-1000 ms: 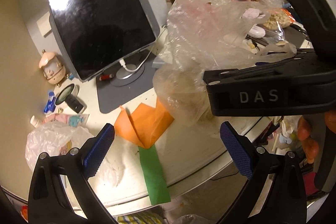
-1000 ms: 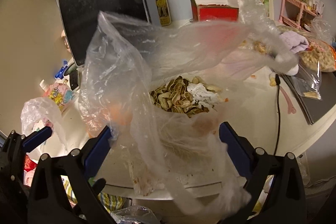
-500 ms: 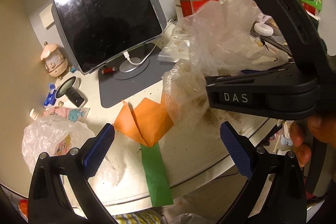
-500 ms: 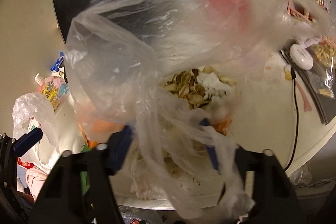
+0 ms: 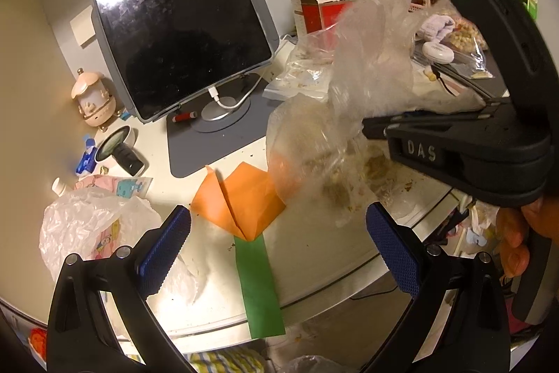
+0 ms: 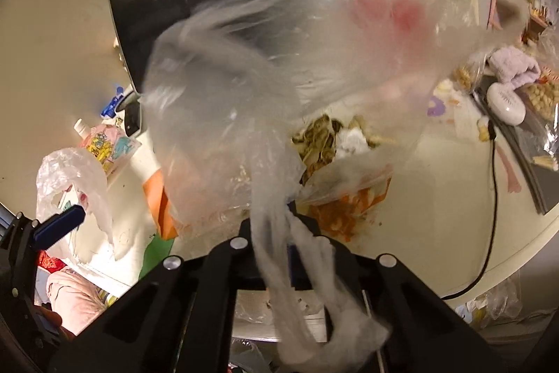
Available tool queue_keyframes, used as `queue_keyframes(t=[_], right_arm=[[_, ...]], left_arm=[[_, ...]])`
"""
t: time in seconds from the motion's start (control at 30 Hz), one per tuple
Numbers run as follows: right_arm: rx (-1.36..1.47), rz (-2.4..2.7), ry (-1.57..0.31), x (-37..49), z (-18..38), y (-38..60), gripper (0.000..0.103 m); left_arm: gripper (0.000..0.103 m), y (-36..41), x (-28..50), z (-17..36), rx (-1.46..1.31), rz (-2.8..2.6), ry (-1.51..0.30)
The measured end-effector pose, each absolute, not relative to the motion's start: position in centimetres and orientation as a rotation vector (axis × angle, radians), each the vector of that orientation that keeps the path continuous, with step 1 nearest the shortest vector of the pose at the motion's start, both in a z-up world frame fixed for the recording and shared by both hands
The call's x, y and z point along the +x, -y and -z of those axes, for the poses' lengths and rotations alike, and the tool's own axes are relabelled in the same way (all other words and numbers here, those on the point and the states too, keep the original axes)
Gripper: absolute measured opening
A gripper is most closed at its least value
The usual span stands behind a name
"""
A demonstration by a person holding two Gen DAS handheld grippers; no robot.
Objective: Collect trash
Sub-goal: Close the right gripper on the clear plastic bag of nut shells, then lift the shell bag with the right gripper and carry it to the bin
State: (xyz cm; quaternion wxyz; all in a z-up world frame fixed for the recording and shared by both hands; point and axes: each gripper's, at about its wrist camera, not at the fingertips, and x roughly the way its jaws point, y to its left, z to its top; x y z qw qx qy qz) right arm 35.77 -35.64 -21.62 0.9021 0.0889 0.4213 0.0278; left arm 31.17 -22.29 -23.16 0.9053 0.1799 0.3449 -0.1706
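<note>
Through my left wrist camera, my left gripper stands spread wide with nothing between its blue pads, poised above the front edge of the desk. Below it an orange folded paper lies on the desk, its lower tip overlapping a green paper strip that runs out over the front edge. A crumpled white plastic bag sits near the front left corner, and a dark tablet leans on its stand toward the back. On the right of this view my right gripper comes in from the side, clamped on the clear plastic trash bag, which bulges up above the desk just right of the orange paper. Through my right wrist camera, my right gripper has its jaws pressed together on a twisted, bunched part of the clear plastic trash bag; the film balloons upward and blurs most of the view. Inside the bag I see peanut shells and a scrap of white tissue, held over the middle of the desk. A black cable trails along the right side of the desk.
</note>
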Motion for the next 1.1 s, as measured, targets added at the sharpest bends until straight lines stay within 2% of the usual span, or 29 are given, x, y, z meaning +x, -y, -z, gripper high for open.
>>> queue_keyframes(t=[0.57, 1.1], right_arm=[[0.16, -0.037, -0.74, 31.8, 15.2, 35.4, 0.008], [0.127, -0.028, -0.671, 25.0, 11.1, 32.7, 0.008]], left_arm=[[0.098, 21.0, 27.6, 19.5, 0.358, 0.353, -0.634], [0.098, 17.7, 20.5, 17.1, 0.337, 0.366, -0.576]])
